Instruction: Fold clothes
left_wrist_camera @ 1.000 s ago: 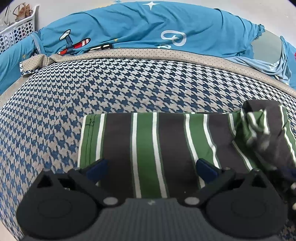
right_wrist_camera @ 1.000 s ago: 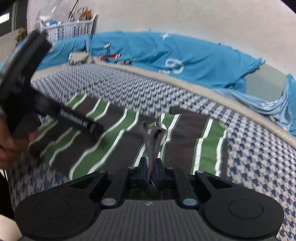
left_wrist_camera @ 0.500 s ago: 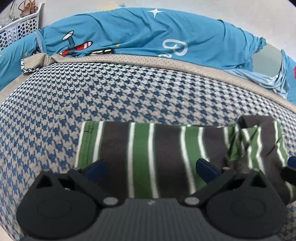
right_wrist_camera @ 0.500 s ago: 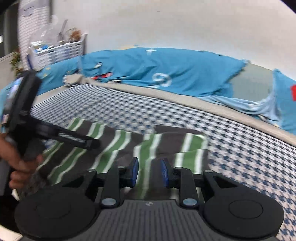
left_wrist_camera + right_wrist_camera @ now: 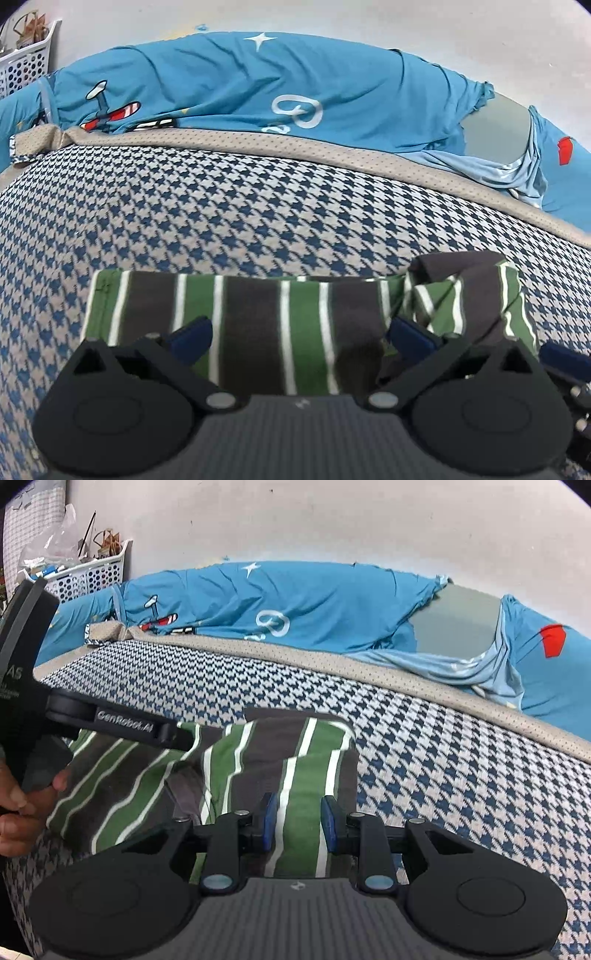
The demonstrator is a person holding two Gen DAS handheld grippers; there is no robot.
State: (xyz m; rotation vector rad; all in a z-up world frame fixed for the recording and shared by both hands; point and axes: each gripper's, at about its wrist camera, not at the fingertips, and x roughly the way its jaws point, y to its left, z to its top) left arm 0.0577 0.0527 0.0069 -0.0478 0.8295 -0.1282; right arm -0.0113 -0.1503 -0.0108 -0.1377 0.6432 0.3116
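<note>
A green, dark grey and white striped garment [image 5: 251,314] lies flat on the houndstooth bedspread [image 5: 258,206], its right end folded over in a rumpled flap [image 5: 465,295]. My left gripper [image 5: 299,328] stands wide open above the garment's near edge, nothing between its pads. In the right wrist view the same garment [image 5: 295,746] lies below my right gripper [image 5: 299,812], whose jaws are a little apart and press on nothing. The left gripper's finger [image 5: 140,727] reaches over the garment's left part, with a person's hand [image 5: 18,805] on its handle.
A blue quilt with plane and star prints [image 5: 258,85] is heaped along the far side of the bed against a white wall. A white perforated basket [image 5: 92,576] stands at the far left. A beige border [image 5: 295,147] edges the bedspread.
My right gripper let go of the pinched fold and opened; the flap now lies on the garment. Both grippers drew back, so the garment sits lower and further off in view.
</note>
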